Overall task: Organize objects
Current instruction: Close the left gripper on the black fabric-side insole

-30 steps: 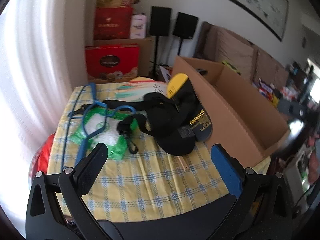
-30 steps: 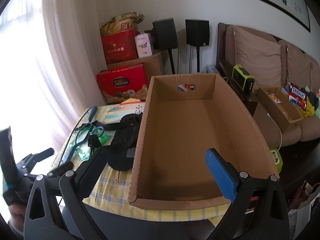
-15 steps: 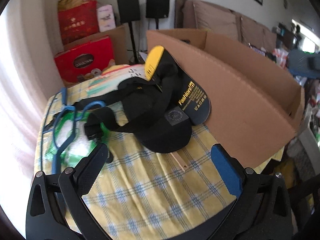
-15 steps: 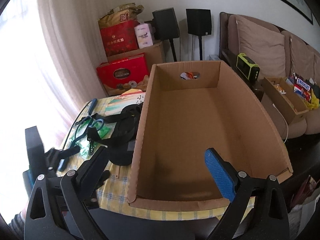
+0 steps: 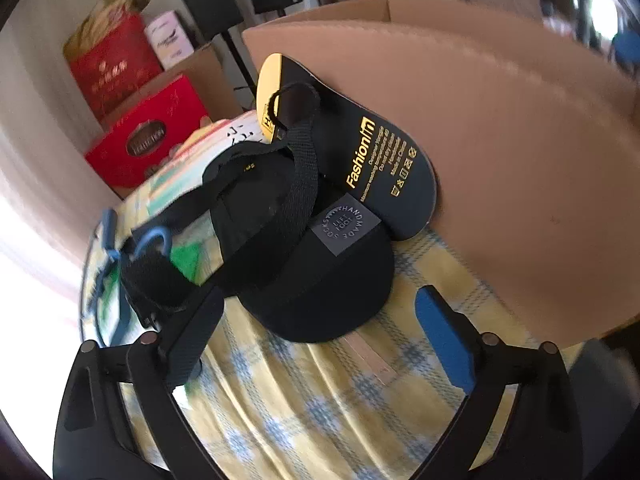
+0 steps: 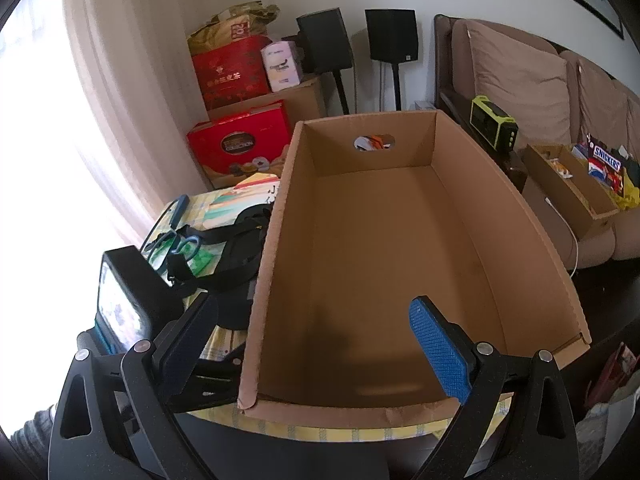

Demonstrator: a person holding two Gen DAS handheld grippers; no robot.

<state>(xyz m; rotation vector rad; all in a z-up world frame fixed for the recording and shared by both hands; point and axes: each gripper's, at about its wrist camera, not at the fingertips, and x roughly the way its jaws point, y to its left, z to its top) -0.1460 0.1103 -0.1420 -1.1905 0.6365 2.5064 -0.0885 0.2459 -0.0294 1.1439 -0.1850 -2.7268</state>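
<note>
A black sock pack [image 5: 320,280] with a black-and-gold card [image 5: 384,160] lies on the yellow checked tablecloth [image 5: 304,412], against the outer wall of a large open cardboard box [image 5: 520,160]. A black strap [image 5: 300,184] lies over it. My left gripper [image 5: 320,332] is open, close in front of the pack, apart from it. My right gripper [image 6: 316,344] is open over the near end of the box [image 6: 400,240], which holds nothing visible. The left gripper's body [image 6: 132,300] shows at the right view's left.
Blue hangers [image 5: 120,264] and a green packet [image 5: 186,256] lie left of the pack. Red gift boxes [image 6: 240,144], speakers [image 6: 392,34] and a sofa [image 6: 520,80] stand behind. A snack box [image 6: 580,184] sits at right.
My left gripper has moved forward and down toward the sock pack, which now fills the view. The right gripper has stayed over the box.
</note>
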